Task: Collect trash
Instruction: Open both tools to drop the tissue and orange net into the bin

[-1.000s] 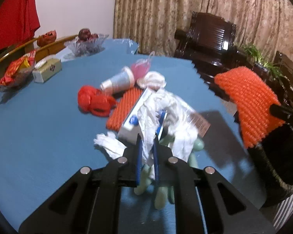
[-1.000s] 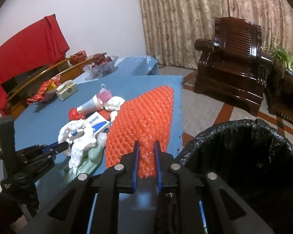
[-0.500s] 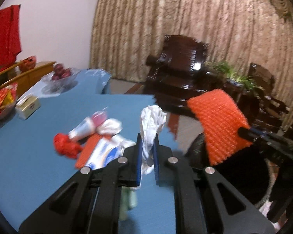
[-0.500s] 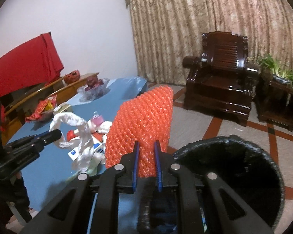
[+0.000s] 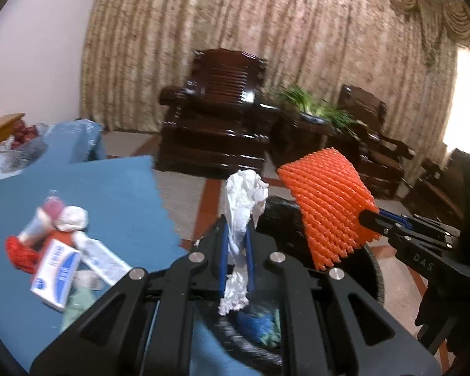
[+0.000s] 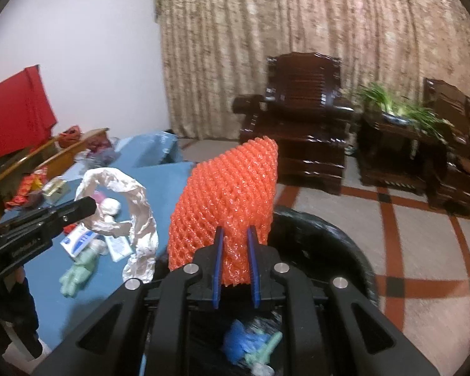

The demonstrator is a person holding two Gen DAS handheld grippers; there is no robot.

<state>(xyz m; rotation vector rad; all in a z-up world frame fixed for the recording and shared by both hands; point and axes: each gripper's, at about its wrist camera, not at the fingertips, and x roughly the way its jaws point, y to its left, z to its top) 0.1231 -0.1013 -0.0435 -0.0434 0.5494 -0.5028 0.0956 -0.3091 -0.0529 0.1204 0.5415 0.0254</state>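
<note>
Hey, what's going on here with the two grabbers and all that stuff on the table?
A person is clearing trash off a blue table with a handheld gripper in each hand. The left gripper is shut on a crumpled white plastic bag; the right gripper is shut on an orange foam net. Both are held up at the black-lined trash bin, which already has some blue and green scraps in it. A white and blue box, a green glove and other litter lie on the table.

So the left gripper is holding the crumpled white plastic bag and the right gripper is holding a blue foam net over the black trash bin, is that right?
Not quite. The foam net in the right gripper is orange, not blue, as the right wrist view shows. The rest stands: the left gripper holds the crumpled white plastic bag, and the net is over the black trash bin.
</note>
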